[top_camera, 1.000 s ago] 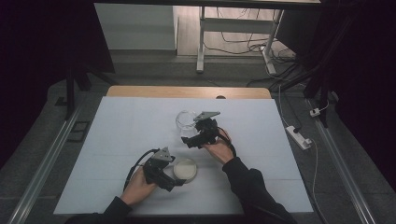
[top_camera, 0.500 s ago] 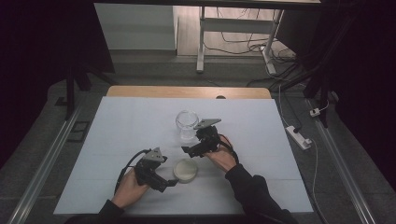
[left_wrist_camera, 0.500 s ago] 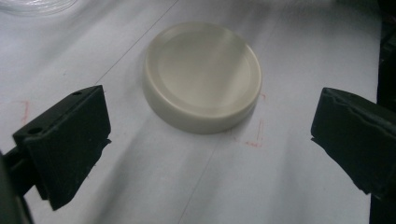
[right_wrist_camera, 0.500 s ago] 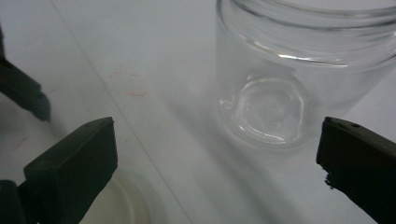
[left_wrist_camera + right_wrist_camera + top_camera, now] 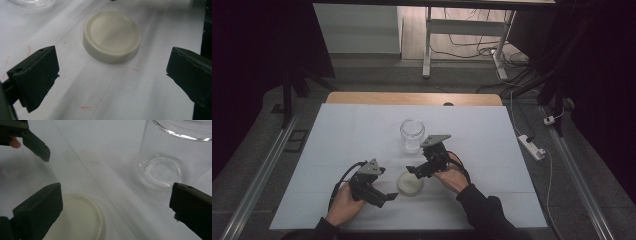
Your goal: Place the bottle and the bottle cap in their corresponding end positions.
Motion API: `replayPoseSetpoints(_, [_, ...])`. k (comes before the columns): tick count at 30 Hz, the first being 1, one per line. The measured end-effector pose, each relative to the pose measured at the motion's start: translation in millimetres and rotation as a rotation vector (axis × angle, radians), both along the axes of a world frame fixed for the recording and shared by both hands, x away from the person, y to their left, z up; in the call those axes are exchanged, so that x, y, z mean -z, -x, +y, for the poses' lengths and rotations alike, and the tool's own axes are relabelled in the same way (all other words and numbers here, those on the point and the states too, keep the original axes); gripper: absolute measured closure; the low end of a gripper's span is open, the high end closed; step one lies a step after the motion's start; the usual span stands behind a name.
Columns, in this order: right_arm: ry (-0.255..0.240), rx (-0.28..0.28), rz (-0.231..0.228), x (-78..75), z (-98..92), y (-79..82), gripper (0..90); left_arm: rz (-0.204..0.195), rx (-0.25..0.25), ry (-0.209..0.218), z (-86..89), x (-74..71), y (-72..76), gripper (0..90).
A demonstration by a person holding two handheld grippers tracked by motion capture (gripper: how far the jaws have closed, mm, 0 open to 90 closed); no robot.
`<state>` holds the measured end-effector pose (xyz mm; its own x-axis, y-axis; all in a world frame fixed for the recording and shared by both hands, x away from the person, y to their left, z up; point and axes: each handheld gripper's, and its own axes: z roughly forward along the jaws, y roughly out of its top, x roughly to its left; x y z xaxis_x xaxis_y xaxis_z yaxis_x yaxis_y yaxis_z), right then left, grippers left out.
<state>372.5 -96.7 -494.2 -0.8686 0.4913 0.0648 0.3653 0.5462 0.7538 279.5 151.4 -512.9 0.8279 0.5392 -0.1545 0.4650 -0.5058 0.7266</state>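
A clear glass jar [image 5: 412, 134] stands upright and lidless near the table's middle. Its cream round lid [image 5: 410, 183] lies flat on the white cover, nearer the person. My left gripper [image 5: 387, 197] is just left of the lid, open and empty. In the left gripper view the lid [image 5: 111, 36] lies beyond the wide-apart jaws of the left gripper [image 5: 112, 72]. My right gripper [image 5: 416, 172] hovers open between lid and jar. In the right gripper view the right gripper [image 5: 117, 207] has the lid [image 5: 80, 217] at lower left and the jar [image 5: 180, 150] at upper right.
A white cover [image 5: 337, 140] with faint red marks [image 5: 85, 107] spans the table, and a wooden edge [image 5: 412, 98] shows at the far side. A power strip [image 5: 532, 146] lies on the floor at right. The left gripper's jaw tip [image 5: 35, 142] shows in the right gripper view.
My left gripper has drawn back toward the person, leaving the lid on the table. My right gripper has moved from beside the jar back toward the lid.
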Motion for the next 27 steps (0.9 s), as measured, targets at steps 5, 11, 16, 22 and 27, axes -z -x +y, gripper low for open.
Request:
replayPoseSetpoints(5, [-0.004,0.010,0.002,-0.4,-9.1,7.3,0.0,0.006,-0.019,-0.007,5.5,-0.3,3.6,0.0])
replayPoseSetpoints(11, [-0.009,0.018,-0.012,-1.8,-21.9,16.4,0.0,0.008,-0.038,-0.021,14.0,-1.1,8.7,0.0])
replayPoseSetpoints(16, [-0.011,0.025,-0.018,-1.7,-32.6,25.4,0.0,0.008,-0.062,-0.016,23.5,-2.3,14.4,0.0])
replayPoseSetpoints(22, [-0.015,0.037,-0.029,-2.1,-43.9,36.4,0.0,0.009,-0.095,-0.010,37.3,-2.4,22.4,0.0])
replayPoseSetpoints(27, [-0.003,0.048,-0.036,-1.4,-54.9,44.6,0.0,0.010,-0.123,-0.004,49.8,-2.5,30.6,0.0])
